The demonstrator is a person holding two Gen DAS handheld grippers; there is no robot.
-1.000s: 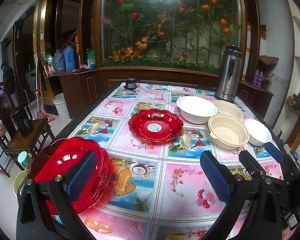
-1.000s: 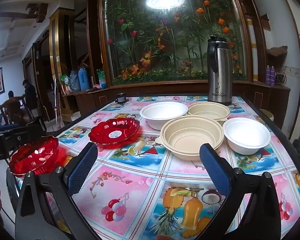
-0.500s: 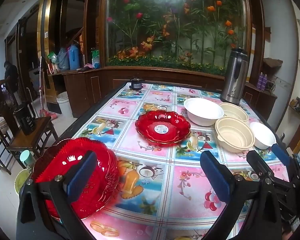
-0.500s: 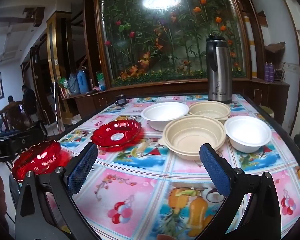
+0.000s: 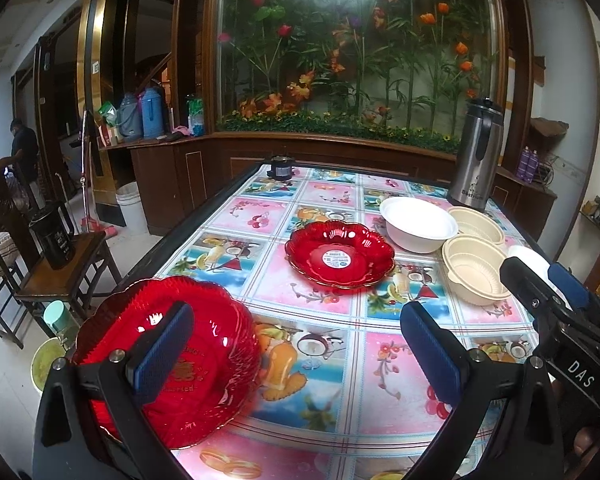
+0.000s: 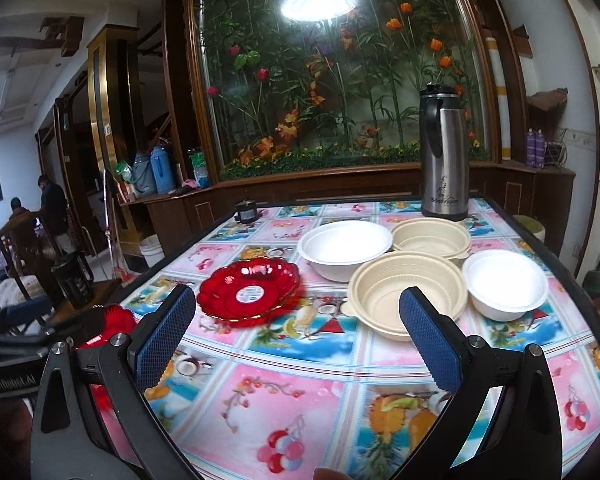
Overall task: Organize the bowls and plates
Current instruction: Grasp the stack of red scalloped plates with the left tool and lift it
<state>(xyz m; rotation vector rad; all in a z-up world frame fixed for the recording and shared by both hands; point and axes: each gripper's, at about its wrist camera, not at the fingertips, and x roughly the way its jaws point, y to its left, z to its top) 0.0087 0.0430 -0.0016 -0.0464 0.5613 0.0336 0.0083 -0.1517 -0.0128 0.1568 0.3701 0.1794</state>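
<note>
Two grippers over the counter (image 6: 380, 420), neither holding anything. Left gripper (image 5: 296, 344): fingers spread wide, released, hovering at the near-left corner with its left finger over the red plate stack (image 5: 204, 364). Right gripper (image 6: 296, 336): fingers likewise wide apart and empty, pointed toward the bowls.

Step in hand, as I judge it: the sorting has barely begun. One lone red plate (image 5: 340, 254) sits apart near the middle of the counter, well away from the stack; the bowls are loose at the far right. Likely next move for the left gripper is to travel forward to the lone plate, pinch its scalloped rim and carry it back onto the stack. That calls for a low, shallow approach, since the rim lies close to the cloth.

How the things look:
- Red plates: glossy translucent plastic, fluted edge; the lone one has a round label in its centre. The stack overhangs the counter edge slightly, or seems to; the fisheye makes that hard to be sure of.
- Large white bowl (image 6: 346, 248), far centre, touching or just beside the far beige bowl (image 6: 432, 236).
- Near beige bowl (image 6: 404, 292), ribbed inside, with a small tab handle.
- Small white bowl (image 6: 504, 284), far right.
- Steel flask (image 6: 444, 152) upright behind the bowls, out of the way.

Bowls would nest by colour, beige in beige.
</note>
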